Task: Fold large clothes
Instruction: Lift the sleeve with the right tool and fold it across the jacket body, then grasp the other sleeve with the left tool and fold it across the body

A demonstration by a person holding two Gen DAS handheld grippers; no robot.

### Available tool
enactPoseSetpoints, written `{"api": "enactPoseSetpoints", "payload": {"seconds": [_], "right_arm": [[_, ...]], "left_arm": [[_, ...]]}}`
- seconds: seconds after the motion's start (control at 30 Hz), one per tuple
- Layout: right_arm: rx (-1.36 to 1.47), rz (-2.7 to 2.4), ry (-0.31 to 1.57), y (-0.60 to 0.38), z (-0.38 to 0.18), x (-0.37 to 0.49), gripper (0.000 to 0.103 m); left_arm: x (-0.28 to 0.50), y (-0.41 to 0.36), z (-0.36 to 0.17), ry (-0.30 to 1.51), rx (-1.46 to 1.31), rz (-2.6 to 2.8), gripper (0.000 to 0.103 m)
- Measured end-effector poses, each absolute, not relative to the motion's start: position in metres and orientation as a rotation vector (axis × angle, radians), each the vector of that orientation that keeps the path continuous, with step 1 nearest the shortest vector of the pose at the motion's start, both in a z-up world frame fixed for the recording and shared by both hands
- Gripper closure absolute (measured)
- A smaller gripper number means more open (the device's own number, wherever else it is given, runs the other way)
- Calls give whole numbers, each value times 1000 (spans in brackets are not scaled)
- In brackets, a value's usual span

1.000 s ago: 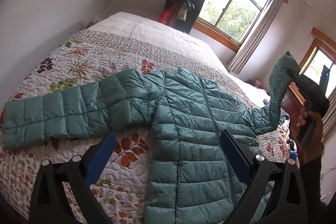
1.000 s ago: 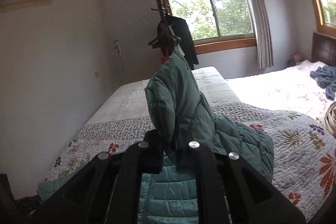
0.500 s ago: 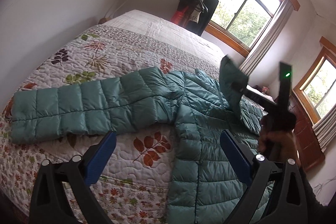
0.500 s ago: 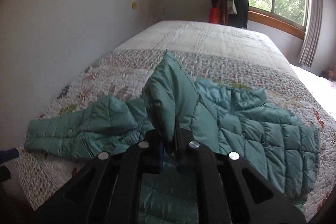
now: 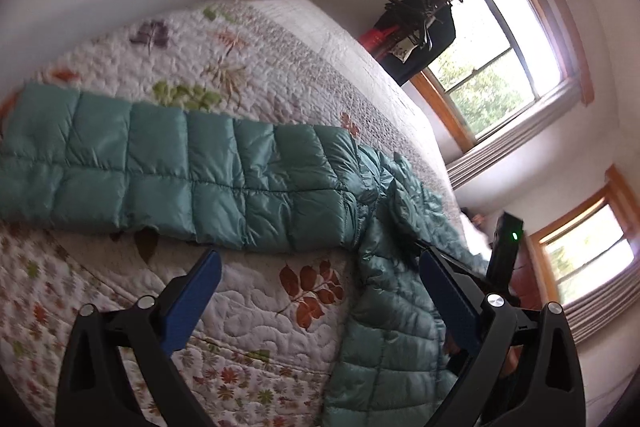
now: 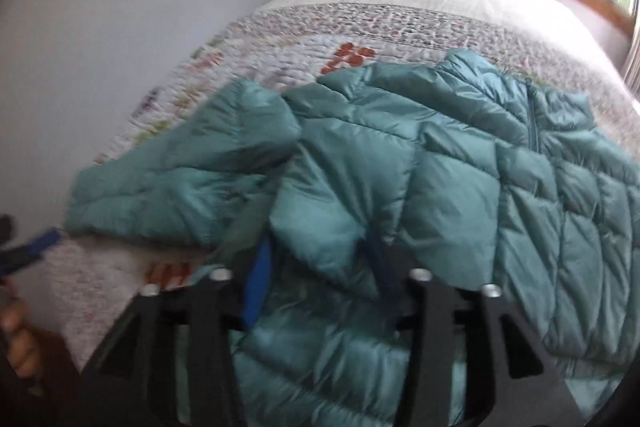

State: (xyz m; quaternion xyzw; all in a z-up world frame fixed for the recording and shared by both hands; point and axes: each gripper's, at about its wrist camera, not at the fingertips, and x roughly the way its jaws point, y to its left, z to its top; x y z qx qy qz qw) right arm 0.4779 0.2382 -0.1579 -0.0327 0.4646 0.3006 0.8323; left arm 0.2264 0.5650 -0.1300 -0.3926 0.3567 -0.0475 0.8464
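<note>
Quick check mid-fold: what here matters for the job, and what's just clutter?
Job:
jacket, one sleeve spread flat on the quilt
left gripper, open
right gripper, apart around the folded-over sleeve

Clutter:
dark clothes hanging by the window

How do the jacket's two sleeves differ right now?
The left sleeve lies stretched flat on the quilt; the right sleeve is folded across the jacket's front. The left sleeve is untouched, with the open left gripper hovering short of it; the right sleeve sits between the parted fingers of the right gripper. Both are teal quilted puffer fabric.
</note>
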Motion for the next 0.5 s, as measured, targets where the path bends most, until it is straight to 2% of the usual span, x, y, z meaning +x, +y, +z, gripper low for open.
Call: {"api": "enactPoseSetpoints", "payload": {"seconds": [0.1,0.17,0.27,0.37,0.5], "right_arm": [[-11,648,931,215,-139,470,47],[8,565,916,202,-138,477,47],[22,492,971,198,-158,495,47],[-78,467,1049,216,-187,502,45],[-80,509,1023,222,-181,492,45]], "left_arm": [[227,579,-145,727,-980,-161,4],[227,587,-155,713,-1048,-162,4],[224,599,-172,729,-1126,-109,4],[214,615,-182,726,-1154,-48,4],[199,647,-186,696,-1143,88,4]]}}
